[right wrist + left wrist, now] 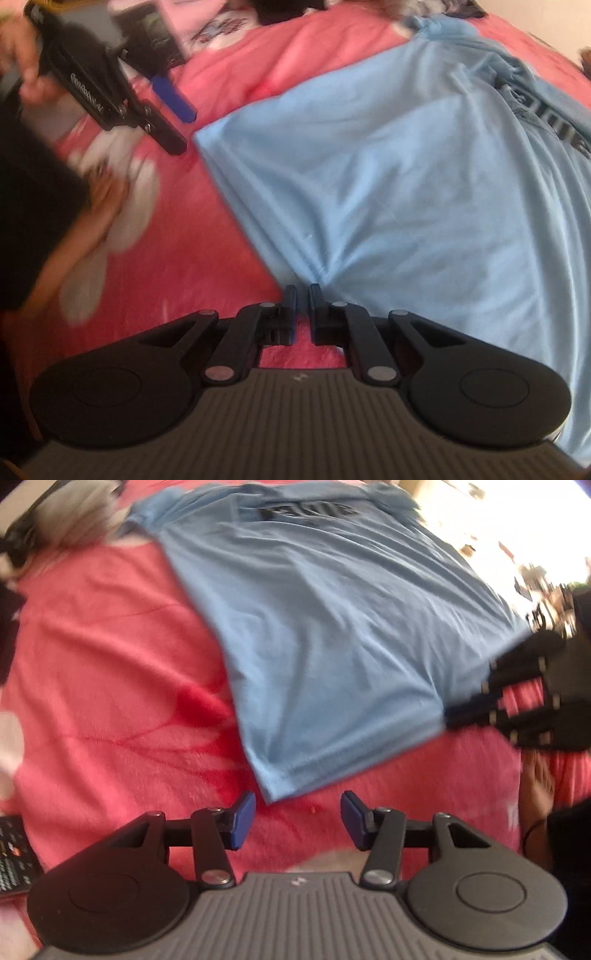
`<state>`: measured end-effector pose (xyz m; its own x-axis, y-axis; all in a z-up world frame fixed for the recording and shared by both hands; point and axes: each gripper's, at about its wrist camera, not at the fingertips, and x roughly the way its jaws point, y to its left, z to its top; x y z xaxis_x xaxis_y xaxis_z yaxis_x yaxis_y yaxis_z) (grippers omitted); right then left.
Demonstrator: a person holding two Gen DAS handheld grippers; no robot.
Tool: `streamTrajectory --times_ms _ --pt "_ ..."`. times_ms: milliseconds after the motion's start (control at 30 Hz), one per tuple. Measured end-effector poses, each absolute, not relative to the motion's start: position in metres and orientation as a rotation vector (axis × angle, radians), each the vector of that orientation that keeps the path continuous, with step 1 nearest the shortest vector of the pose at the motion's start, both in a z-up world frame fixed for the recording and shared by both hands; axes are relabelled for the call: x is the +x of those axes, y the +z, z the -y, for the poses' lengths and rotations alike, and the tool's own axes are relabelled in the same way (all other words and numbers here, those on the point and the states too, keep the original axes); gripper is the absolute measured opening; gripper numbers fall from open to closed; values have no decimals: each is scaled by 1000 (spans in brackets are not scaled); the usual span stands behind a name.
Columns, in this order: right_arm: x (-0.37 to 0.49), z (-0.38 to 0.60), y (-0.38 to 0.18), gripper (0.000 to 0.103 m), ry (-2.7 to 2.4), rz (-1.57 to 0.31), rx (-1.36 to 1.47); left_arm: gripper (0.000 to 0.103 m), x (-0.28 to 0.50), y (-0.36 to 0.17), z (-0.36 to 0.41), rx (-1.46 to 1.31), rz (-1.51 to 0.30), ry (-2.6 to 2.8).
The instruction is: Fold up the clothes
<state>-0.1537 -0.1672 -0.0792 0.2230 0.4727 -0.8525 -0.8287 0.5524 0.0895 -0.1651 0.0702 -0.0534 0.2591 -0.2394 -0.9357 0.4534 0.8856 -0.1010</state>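
Observation:
A light blue T-shirt (314,627) with dark lettering lies spread on a pink blanket (110,683). My left gripper (297,805) hovers just off the shirt's near hem corner, open, with only blanket between its blue pads. In the right wrist view the shirt (406,203) bunches into folds that run to my right gripper (303,291), which is shut on the hem edge. The right gripper (454,709) also shows at the shirt's right corner in the left wrist view. The left gripper (183,131) appears open beyond the shirt's other corner.
A dark printed booklet (11,849) lies at the blanket's left edge. A black-and-white blurred object (55,520) sits at the far left corner. A person's hand (535,786) and dark sleeve (29,221) are near. Boxes (155,37) lie past the blanket (203,240).

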Motion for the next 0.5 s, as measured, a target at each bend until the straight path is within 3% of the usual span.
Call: streamTrajectory --times_ms 167,300,500 --pt "-154 160 -60 8 935 -910 -444 52 -172 -54 -65 270 -1207 -510" --pt "-156 142 -59 24 971 -840 -517 52 -170 -54 -63 287 -1198 -514" --pt "-164 123 -70 22 1035 -791 -615 52 -172 -51 -64 297 -1194 -514"
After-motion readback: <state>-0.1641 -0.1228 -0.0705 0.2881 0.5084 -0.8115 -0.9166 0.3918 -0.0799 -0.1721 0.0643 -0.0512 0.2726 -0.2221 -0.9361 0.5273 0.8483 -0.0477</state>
